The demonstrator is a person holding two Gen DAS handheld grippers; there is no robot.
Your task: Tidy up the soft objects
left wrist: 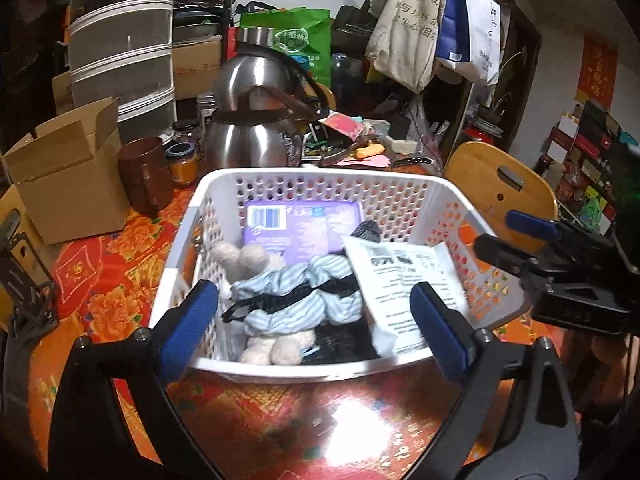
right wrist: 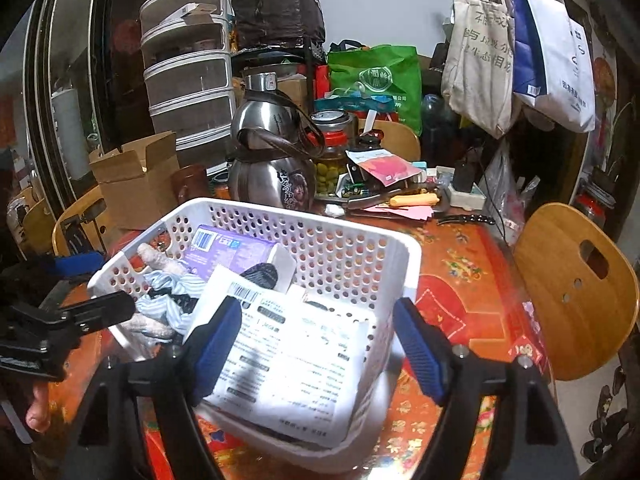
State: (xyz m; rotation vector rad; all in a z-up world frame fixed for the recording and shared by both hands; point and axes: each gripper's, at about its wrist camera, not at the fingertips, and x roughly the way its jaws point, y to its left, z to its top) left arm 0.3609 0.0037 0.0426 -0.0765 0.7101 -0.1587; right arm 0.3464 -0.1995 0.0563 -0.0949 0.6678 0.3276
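Note:
A white perforated basket [left wrist: 320,176] [right wrist: 320,224] stands on the red floral tablecloth. In it lie a cream plush toy in blue-striped clothes [left wrist: 280,300] [right wrist: 160,304], a purple pack [left wrist: 304,224] [right wrist: 228,248], a dark knitted item [left wrist: 366,230] [right wrist: 262,276] and a white printed packet [left wrist: 400,276] [right wrist: 296,360]. My left gripper [left wrist: 316,304] is open, its fingers astride the basket's near rim, holding nothing. My right gripper [right wrist: 316,316] is open over the white packet at the basket's right end, with nothing gripped. Each gripper shows at the edge of the other's view.
Behind the basket stand a steel kettle [left wrist: 256,120], a brown mug [left wrist: 144,176], an open cardboard box [left wrist: 68,172] and jars. Clutter fills the far table. A wooden chair back [right wrist: 576,292] is at the right, and bags [right wrist: 520,40] hang above.

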